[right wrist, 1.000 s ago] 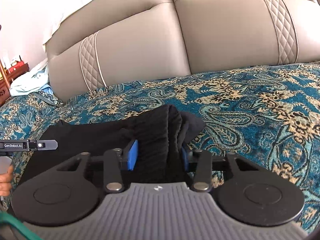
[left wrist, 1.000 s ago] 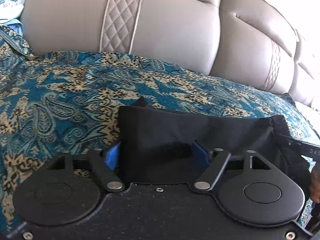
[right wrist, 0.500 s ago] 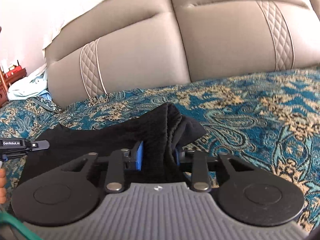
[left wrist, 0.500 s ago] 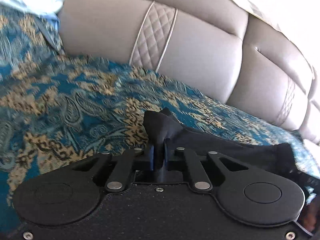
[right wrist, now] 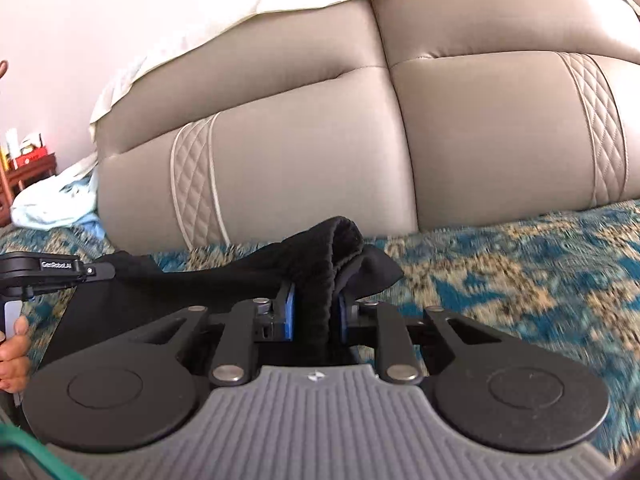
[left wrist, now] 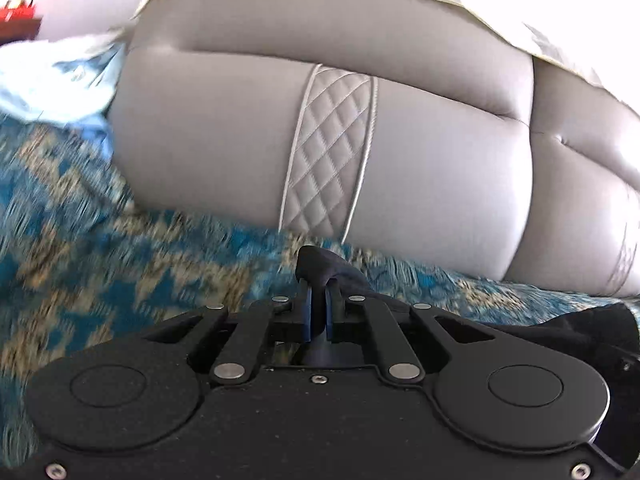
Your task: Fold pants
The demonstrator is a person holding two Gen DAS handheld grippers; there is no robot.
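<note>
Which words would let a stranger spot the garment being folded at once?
Find the grey padded headboard, then the teal and gold paisley bedspread below it. On that lie the black pants, pinched by the left gripper and right gripper: the only plain dark cloth there.

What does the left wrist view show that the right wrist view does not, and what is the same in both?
Only the left wrist view: the left claw shut on a thin corner of the black pants.

Only the right wrist view: the right claw shut on a thick ribbed bunch of the pants, a hand and a red box.

Both: pants, patterned bedcover, padded headboard.
</note>
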